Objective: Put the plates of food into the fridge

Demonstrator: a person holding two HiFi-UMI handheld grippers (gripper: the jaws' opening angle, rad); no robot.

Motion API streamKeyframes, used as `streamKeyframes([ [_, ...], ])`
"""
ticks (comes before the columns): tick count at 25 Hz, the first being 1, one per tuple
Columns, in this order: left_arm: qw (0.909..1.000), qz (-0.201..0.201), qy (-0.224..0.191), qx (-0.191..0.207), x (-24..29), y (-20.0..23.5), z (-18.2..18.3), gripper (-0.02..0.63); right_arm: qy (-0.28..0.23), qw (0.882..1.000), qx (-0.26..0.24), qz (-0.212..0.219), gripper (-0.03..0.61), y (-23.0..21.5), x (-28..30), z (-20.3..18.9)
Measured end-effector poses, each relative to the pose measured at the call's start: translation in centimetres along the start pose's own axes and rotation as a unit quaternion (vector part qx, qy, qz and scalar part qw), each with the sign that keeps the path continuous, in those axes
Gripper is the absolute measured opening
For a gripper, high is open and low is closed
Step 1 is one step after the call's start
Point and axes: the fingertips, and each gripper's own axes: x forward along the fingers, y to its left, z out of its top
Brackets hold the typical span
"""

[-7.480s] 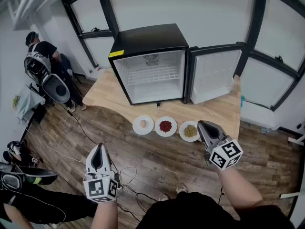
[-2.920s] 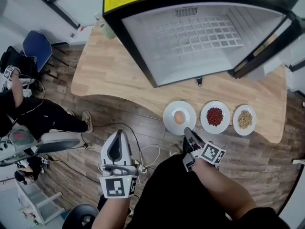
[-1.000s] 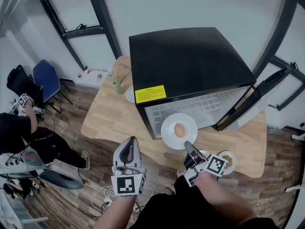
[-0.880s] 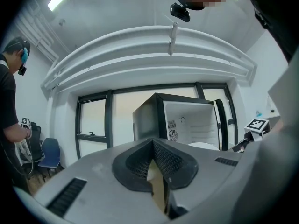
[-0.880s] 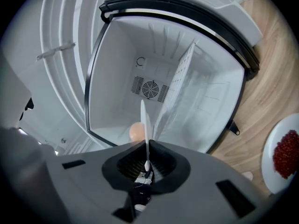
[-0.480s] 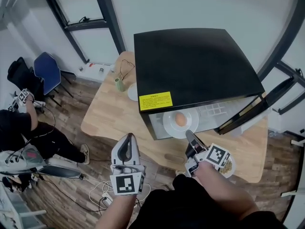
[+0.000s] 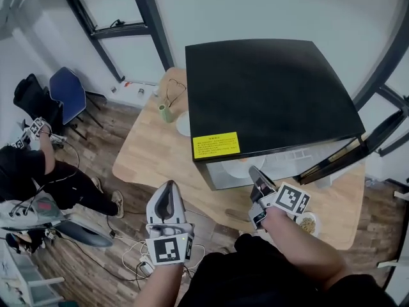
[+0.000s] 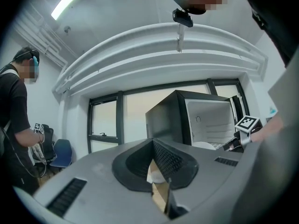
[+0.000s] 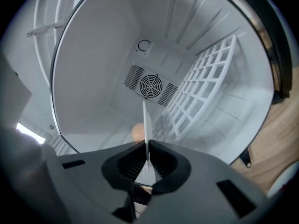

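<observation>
The white round plate (image 9: 145,120) bearing a brown egg (image 9: 137,132) is gripped edge-on by the closed fingers of the right gripper (image 9: 147,146) and is held inside the black compact fridge (image 7: 268,88). At its eight o'clock in the head view, the left gripper (image 7: 168,187) is held with fingers shut on nothing, short of the light wooden table (image 7: 147,152).

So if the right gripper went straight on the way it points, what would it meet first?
Likely the fridge's back wall by the round vent, its held plate touching first; depth unclear.
</observation>
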Motion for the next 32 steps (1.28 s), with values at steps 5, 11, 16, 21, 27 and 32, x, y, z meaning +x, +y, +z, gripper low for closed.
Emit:
streamKeyframes([
  [5,0.9997,0.020,0.013,-0.002,0.1,1.0,-0.6,0.005,0.011,1.000,-0.024,-0.002,0.035,0.1,1.7,0.7],
  [11,0.9996,0.022,0.016,-0.008,0.6,1.4,-0.6,0.005,0.049,0.990,-0.128,-0.042,0.070,-0.2,3.4,1.3],
  [16,0.9995,0.025,0.015,-0.012,0.9,1.5,-0.8,0.005,0.076,0.955,-0.264,-0.113,0.180,-1.0,3.7,1.4],
  [21,0.9996,0.021,0.012,-0.011,1.1,1.4,-0.3,0.005,0.122,0.916,-0.346,-0.164,0.263,-2.3,3.7,1.0],
  [27,0.9998,0.018,0.007,-0.010,1.2,1.3,0.1,0.005,0.117,0.887,-0.403,-0.192,0.290,-2.2,3.2,2.0],
  [32,0.9994,-0.021,0.014,-0.024,1.6,0.0,-0.1,0.003,0.073,0.894,-0.401,-0.183,0.290,-0.9,2.2,3.3],
])
